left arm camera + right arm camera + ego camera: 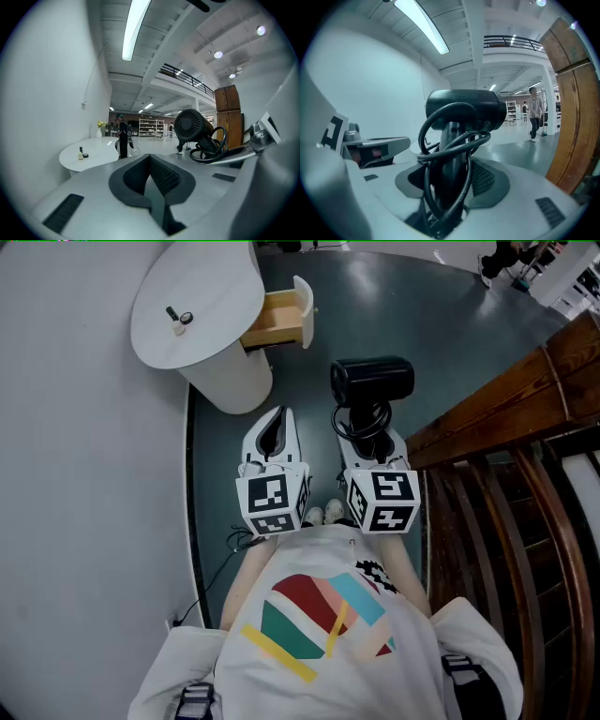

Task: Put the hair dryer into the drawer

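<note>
Above the dark floor, right gripper clamps the hair dryer; left gripper closed, empty.

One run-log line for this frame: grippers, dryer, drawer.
right gripper: shut on hair dryer | left gripper: shut, empty | drawer: open, ahead | hair dryer: not yet in drawer

Your right gripper holds the black hair dryer by its handle, cord coiled around it. Your left gripper is at its 9 o'clock, jaws together. At the dryer's 10 o'clock the wooden drawer stands open, projecting from the white round table.
</note>
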The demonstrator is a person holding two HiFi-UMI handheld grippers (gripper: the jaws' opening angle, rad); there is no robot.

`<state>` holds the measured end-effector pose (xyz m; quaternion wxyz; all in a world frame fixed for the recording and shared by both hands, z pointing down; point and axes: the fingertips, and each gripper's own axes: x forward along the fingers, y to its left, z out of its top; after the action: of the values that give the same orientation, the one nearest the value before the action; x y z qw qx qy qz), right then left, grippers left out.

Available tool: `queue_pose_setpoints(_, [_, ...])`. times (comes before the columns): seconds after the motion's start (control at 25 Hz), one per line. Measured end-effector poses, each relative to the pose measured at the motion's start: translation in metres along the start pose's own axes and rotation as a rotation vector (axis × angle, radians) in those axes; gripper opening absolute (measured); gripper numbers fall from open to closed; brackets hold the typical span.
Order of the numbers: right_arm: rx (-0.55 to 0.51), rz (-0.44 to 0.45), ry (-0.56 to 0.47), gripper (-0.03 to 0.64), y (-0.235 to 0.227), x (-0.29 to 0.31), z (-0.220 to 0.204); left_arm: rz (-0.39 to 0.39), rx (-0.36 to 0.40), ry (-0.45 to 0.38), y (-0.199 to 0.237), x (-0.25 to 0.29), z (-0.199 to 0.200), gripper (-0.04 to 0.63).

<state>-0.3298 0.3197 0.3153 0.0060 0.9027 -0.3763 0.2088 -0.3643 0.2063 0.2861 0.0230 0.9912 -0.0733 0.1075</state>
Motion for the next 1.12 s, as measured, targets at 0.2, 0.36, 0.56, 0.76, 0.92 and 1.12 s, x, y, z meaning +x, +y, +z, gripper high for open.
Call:
queue_pose_setpoints(0.2, [-0.009, 0.000, -0.010, 0.221, -0.007, -0.002, 0.003, -0.003, -0.004, -0.009, -0.007, 0.004, 0.004, 0.016])
queue_pose_setpoints(0.36, [0.019, 0.037, -0.008, 0.221, -0.013, -0.003, 0.000, 0.000, -0.002, -0.007, -0.015, 0.009, 0.003, 0.015])
queue_pose_setpoints(0.56, [0.050, 0.066, -0.038, 0.221, -0.025, 0.000, 0.001, -0.005, -0.011, -0.009, -0.024, 0.019, -0.003, 0.015])
queue_pose_setpoints(0.76, [0.050, 0.050, -0.034, 0.221, -0.041, 0.000, 0.001, 0.001, -0.043, -0.004, -0.029, 0.025, -0.010, 0.016])
queue_pose_setpoints(0.92, [0.068, 0.051, -0.045, 0.221, -0.054, 0.004, 0.007, 0.012, -0.054, -0.016, -0.029, 0.035, -0.007, 0.015])
queue_pose_setpoints(1.12, [0.076, 0.067, -0.056, 0.221, -0.060, 0.014, 0.014, 0.037, -0.076, -0.018, -0.018, 0.051, -0.005, 0.015])
